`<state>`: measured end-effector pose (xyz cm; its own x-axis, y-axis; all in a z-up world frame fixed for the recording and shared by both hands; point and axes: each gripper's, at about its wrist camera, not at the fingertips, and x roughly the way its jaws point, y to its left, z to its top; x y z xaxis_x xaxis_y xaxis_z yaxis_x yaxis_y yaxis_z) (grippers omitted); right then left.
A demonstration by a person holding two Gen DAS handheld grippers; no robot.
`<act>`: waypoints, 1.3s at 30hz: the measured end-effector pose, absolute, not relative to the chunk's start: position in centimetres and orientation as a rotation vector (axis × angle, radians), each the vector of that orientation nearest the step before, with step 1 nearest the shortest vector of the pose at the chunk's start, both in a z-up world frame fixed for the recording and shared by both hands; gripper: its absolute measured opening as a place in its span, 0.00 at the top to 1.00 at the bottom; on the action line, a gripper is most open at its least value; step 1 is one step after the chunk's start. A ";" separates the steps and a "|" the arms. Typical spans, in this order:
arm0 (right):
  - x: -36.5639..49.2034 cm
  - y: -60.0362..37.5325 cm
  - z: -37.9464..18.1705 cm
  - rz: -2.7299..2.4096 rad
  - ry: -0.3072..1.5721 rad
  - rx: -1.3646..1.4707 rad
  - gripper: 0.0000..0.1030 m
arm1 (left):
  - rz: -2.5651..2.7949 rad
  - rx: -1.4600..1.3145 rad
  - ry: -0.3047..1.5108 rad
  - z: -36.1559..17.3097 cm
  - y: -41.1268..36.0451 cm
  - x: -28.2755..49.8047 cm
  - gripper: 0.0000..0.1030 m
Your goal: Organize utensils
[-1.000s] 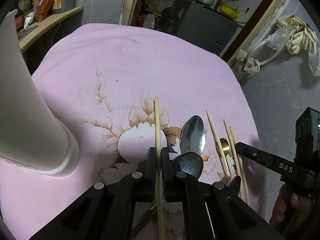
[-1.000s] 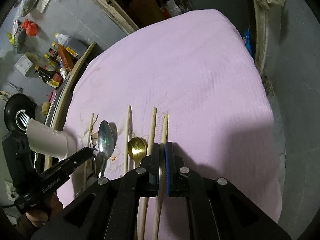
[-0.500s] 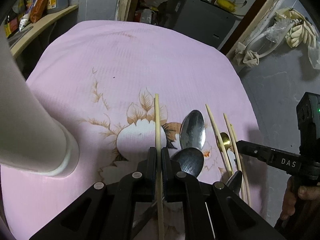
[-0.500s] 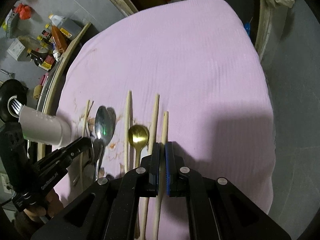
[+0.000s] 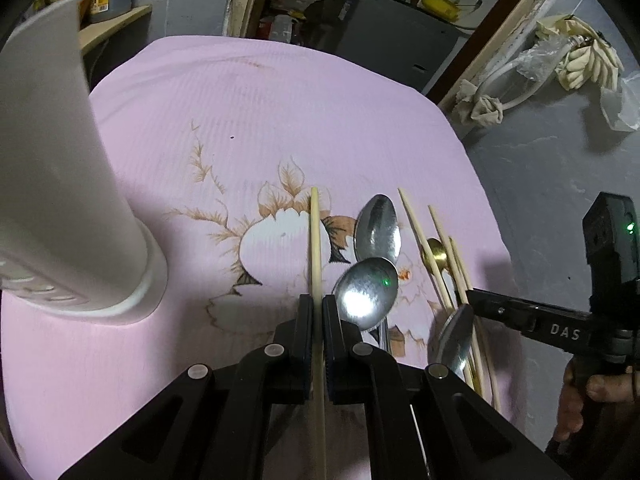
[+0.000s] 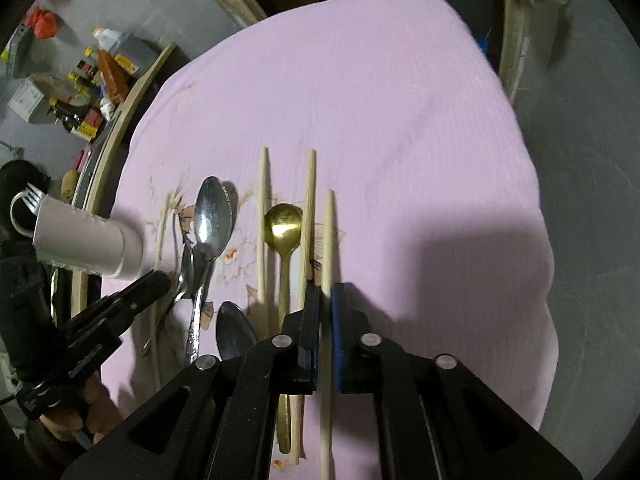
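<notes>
Both grippers clamped, one chopstick each. Left gripper (image 5: 316, 316): jaws closed almost fully on a chopstick (image 5: 315, 240) that runs straight out between the pads, far tip over the flower print of the pink tablecloth (image 5: 280, 100). Right gripper (image 6: 325, 300): same, jaws pinched tight on the rightmost chopstick (image 6: 329, 236), held well back from its far tip.

Rest of the utensils lie in a loose row on the table between the two grippers: silver spoons (image 6: 210, 216), a gold spoon (image 6: 284, 228), two more loose chopsticks (image 6: 262, 220). White utensil holder (image 5: 60, 184) stands at the left, just beside the left gripper; a fork (image 6: 30, 200) shows at its mouth in the right wrist view.

Handling, my read: chopsticks are light, stiff and thin, probably wood. Little pad contact, so they can pivot or slip in the jaws if bumped. A grip nearer the middle looks safer against swing. Spoons are smooth metal, heavier at the bowl, and lie flat; I'd take those by the handle.

Pose: both grippers pitched steeply down toward the table, side by side. Person's hand (image 5: 592, 396) wraps the right gripper's handle at lower right of the left view.
</notes>
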<state>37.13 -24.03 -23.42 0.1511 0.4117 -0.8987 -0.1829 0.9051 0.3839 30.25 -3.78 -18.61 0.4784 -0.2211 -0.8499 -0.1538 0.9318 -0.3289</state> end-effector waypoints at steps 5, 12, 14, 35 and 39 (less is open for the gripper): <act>35.5 -26.0 -22.4 0.397 1.266 0.334 0.96 | -0.081 -0.396 1.049 -17.3 -3.1 29.3 0.95; 30.7 -27.0 -15.3 0.436 0.939 0.420 0.96 | -0.153 -0.470 0.904 -13.0 -1.0 27.4 0.95; 29.8 -26.4 -13.3 0.455 0.859 0.418 0.96 | -0.172 -0.493 0.840 -11.0 -0.1 26.7 0.95; 28.4 -9.7 -0.4 0.693 0.311 0.412 0.96 | 0.065 -0.426 0.438 0.8 16.0 22.6 0.95; 28.9 -6.7 -0.6 0.712 0.274 0.411 0.96 | 0.084 -0.472 0.384 0.4 18.1 23.5 0.95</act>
<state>28.94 -6.65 -0.59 0.7265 0.6793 -0.1035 -0.5735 0.6824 0.4533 23.45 18.10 0.44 0.9251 -0.0093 -0.3795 -0.1662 0.8889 -0.4269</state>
